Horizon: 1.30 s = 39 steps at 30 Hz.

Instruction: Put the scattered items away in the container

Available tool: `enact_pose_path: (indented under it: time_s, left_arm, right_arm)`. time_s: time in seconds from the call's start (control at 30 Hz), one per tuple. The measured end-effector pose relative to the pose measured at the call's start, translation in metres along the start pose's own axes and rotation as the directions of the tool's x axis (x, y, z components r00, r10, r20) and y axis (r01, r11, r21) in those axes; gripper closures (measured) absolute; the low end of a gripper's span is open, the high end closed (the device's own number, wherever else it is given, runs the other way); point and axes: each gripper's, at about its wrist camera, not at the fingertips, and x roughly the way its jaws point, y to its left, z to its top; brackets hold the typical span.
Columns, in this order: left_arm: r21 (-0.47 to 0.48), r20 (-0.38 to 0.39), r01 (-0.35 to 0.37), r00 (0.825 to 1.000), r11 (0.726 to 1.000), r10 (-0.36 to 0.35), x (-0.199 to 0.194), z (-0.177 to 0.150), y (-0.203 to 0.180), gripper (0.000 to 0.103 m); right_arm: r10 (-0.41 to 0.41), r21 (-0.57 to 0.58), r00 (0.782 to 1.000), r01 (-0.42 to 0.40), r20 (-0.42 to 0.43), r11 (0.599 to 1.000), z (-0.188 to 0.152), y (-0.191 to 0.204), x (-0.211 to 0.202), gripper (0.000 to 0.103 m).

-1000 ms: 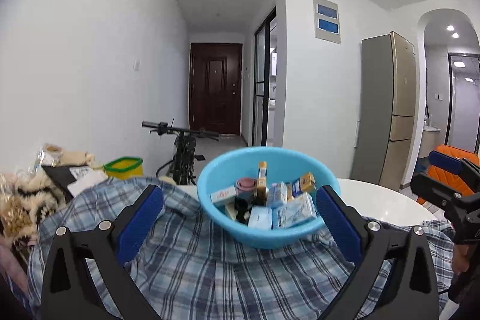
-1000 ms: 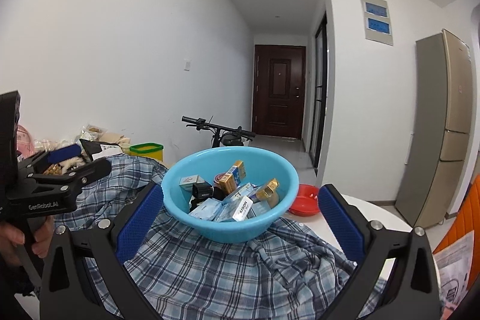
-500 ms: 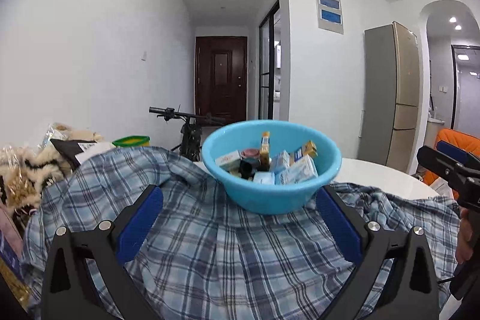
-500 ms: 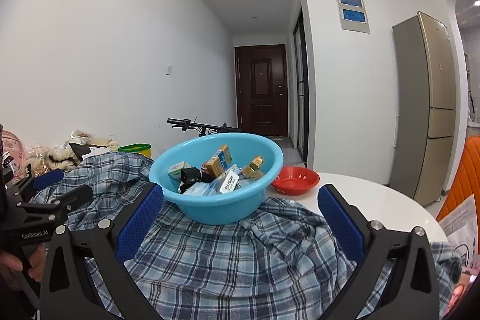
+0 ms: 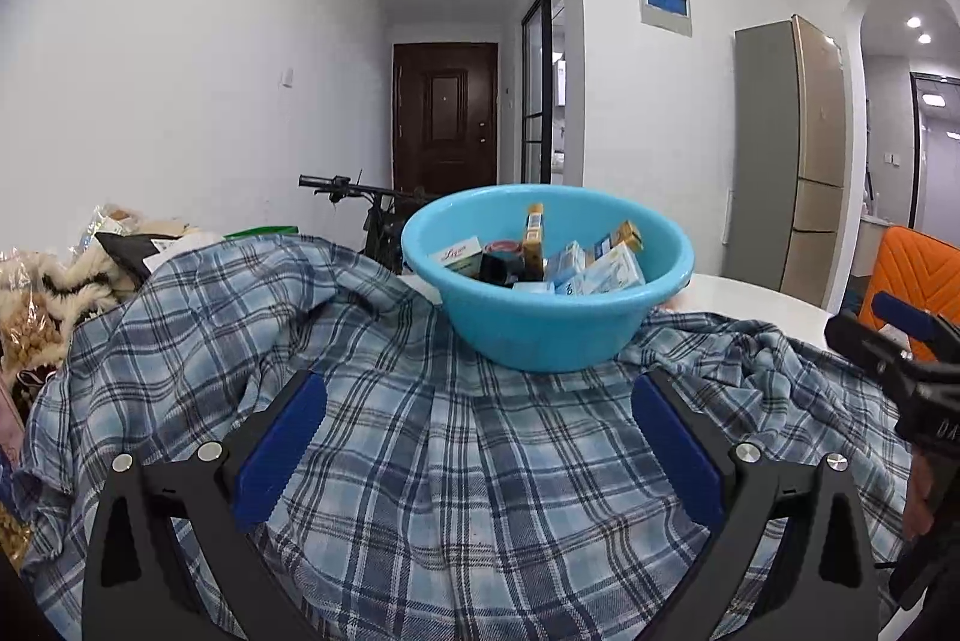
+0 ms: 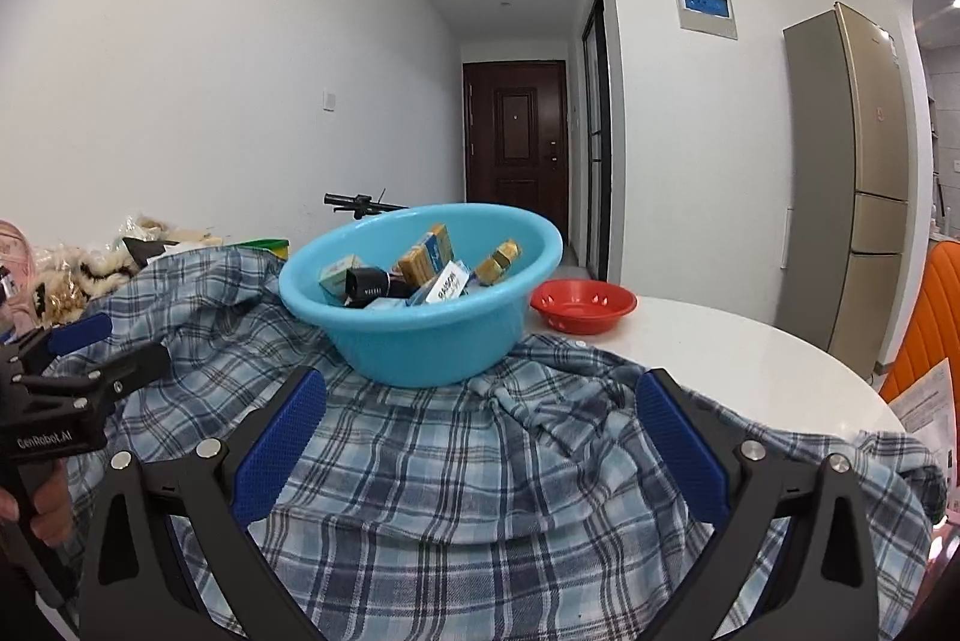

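Writing: my left gripper [image 6: 78,359] is showing "GenRobot.AI".
Grippers: I'm holding both spread wide, right gripper [image 6: 480,437] too, gripping nothing.
Surface: blue basin [image 6: 420,335] is sitting on plaid shirt [image 6: 480,491].

Left claw [image 5: 474,437]: has backed away from the blue basin [image 5: 558,335] and dropped lower (more plaid shirt [image 5: 420,461] shows).
Right claw [image 6: 480,437]: likewise lower, basin interior less visible.

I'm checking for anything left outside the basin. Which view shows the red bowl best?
The right wrist view: the red bowl sits in full sight on the white table, right of the blue basin. The left wrist view doesn't show it.
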Motion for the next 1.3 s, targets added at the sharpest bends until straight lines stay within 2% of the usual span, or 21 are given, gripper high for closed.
enact_pose_path:
  time_s: [0.27, 0.5, 0.57, 0.77, 0.97, 1.3]
  left_arm:
    - [-0.02, -0.03, -0.005, 1.0, 1.0, 0.005, 0.008, -0.009, 0.003, 0.0]
    - [-0.016, 0.051, -0.039, 0.998, 0.999, 0.04, -0.001, -0.016, 0.005, 0.0]
    - [-0.013, 0.073, -0.043, 0.996, 0.999, 0.044, -0.004, -0.018, 0.004, 0.0]
    - [-0.017, 0.056, -0.07, 0.996, 0.997, 0.071, -0.001, -0.018, 0.006, 0.0]
    - [-0.029, 0.051, -0.094, 0.994, 0.995, 0.095, 0.0, -0.02, 0.008, 0.0]
    - [-0.036, 0.051, -0.113, 0.992, 0.993, 0.114, 0.001, -0.02, 0.008, 0.0]
  right_arm:
    - [-0.014, -0.021, 1.0, 0.015, 0.018, 1.0, -0.012, 0.005, 0.001, 0.0]
    - [-0.021, -0.009, 0.999, 0.021, 0.044, 1.0, -0.015, 0.005, -0.005, 0.0]
    - [-0.019, -0.005, 0.999, 0.02, 0.034, 1.0, -0.016, 0.004, -0.003, 0.0]
    - [-0.021, 0.014, 0.999, 0.022, -0.045, 1.0, -0.016, 0.001, 0.011, 0.0]
    - [-0.063, 0.013, 0.997, 0.063, -0.045, 0.998, -0.018, 0.001, 0.01, 0.0]
    - [-0.066, 0.022, 0.997, 0.067, -0.051, 0.997, -0.017, -0.001, 0.01, 0.0]
